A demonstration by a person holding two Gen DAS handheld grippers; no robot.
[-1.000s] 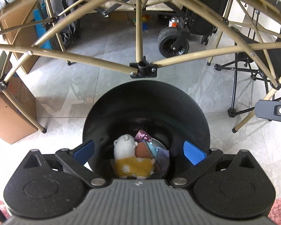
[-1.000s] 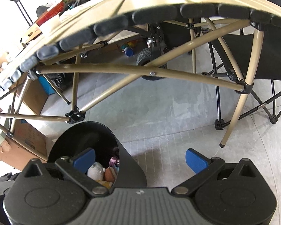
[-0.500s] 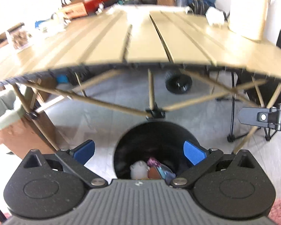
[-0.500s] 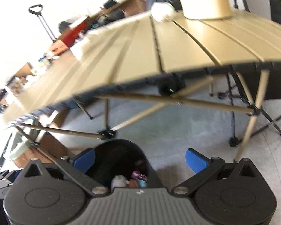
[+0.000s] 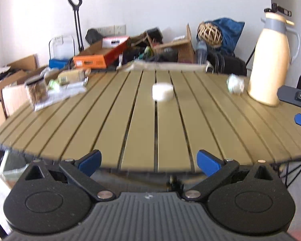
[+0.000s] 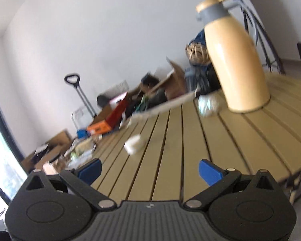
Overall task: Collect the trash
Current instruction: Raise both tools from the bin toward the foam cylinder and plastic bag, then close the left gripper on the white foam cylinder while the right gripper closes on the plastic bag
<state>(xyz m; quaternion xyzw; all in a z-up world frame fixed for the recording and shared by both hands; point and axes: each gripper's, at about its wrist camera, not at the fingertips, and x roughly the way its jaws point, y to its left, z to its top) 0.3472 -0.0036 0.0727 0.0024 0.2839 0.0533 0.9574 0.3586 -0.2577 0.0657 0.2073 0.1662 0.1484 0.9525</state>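
A white crumpled lump (image 5: 162, 92) lies mid-table on the tan slatted table (image 5: 138, 124); the right wrist view shows the white lump (image 6: 133, 144) too. A whitish-green crumpled ball (image 5: 235, 84) rests beside the cream jug, and that ball (image 6: 207, 104) also appears blurred in the right wrist view. My left gripper (image 5: 148, 161) hangs open at the table's near edge, nothing between its fingers. My right gripper (image 6: 150, 170) is open too, over the near slats (image 6: 170, 160), empty. Its tip (image 5: 300, 108) shows at the left view's right edge. The black bin is out of sight.
A tall cream jug (image 5: 269, 64) with a grey collar stands at the table's right. A clear jar (image 5: 37, 91) and papers (image 5: 58, 95) sit on the left side. Cardboard boxes (image 5: 102, 57), a trolley handle (image 5: 76, 20) and bags crowd the wall behind.
Both grippers have risen from over the black bin under the table to above the tabletop. The bin with its contents has dropped out of view. Both stay open.
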